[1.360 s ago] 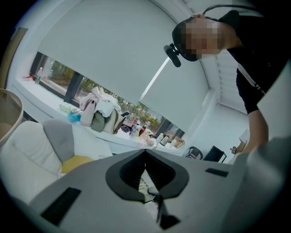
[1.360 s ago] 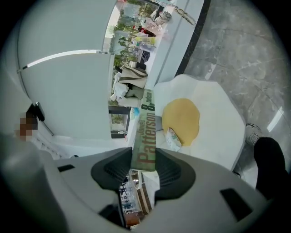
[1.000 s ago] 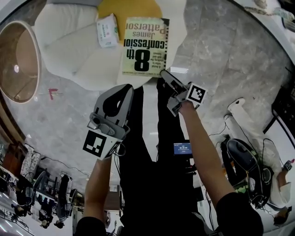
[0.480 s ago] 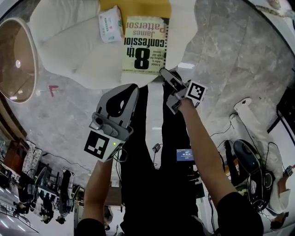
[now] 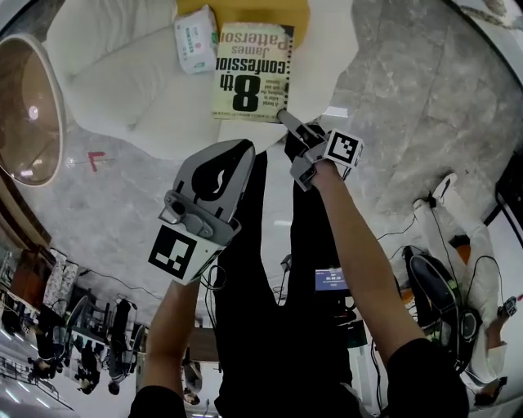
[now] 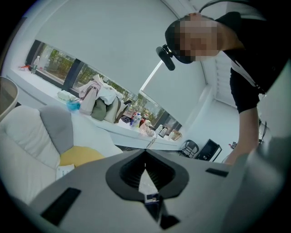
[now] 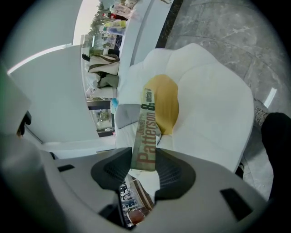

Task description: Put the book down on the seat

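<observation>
Head view, looking steeply down: the right gripper [image 5: 283,117] reaches forward to the near right corner of the book [image 5: 252,69], a paperback whose pale cover, printed with a large "8th", faces up. The book lies over the front part of the white cushioned seat [image 5: 122,82], its far end against a yellow cushion [image 5: 299,18], with a small tissue packet [image 5: 194,38] just beside its far left corner. Whether the book rests on the upholstery or is held just clear of it cannot be told. Right gripper view: the right gripper [image 7: 144,154] has its two ribbed pads closed against the book [image 7: 146,127], seen edge-on with the spine lettering "Patterson" running away from the camera – the jaws stand narrowly apart, by the thickness of the volume. Beyond it appear the seat [image 7: 209,104] and the yellow cushion [image 7: 167,102]. The left gripper [image 5: 237,152] hangs nearer the body, over the person's dark trousers and short of the seat's front edge; in its own view the left gripper [image 6: 145,152] shows jaw tips brought together with nothing between them. A round wooden table [image 5: 20,102] stands to the left on the grey marbled floor [image 5: 409,98].
</observation>
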Motion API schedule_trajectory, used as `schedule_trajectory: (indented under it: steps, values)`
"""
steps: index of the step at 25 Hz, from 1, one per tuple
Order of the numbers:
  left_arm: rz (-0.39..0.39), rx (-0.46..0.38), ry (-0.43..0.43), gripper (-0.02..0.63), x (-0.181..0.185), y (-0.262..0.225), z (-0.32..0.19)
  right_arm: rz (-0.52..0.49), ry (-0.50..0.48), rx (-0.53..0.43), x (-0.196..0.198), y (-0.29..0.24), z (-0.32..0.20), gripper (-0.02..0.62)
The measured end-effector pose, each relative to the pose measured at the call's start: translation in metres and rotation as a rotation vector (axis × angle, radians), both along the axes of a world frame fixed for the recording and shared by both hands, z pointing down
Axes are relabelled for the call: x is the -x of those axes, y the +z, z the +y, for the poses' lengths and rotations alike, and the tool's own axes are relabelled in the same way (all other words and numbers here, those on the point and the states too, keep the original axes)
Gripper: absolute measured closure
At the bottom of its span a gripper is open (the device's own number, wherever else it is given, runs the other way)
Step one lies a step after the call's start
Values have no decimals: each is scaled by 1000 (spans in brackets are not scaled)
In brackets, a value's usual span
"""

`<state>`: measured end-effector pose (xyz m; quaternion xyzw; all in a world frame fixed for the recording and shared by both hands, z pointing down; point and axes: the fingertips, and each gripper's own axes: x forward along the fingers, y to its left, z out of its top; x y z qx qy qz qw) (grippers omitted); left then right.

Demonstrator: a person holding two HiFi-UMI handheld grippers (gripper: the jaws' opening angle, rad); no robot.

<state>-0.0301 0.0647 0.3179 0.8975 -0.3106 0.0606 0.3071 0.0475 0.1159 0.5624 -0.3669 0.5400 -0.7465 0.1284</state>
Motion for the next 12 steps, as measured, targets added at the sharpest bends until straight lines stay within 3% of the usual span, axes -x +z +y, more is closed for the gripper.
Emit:
schedule_trajectory:
  steps: [12]
  values:
    - [4,5,1,594,-12,-25,-20,22,-23,95,-2,1,0,422]
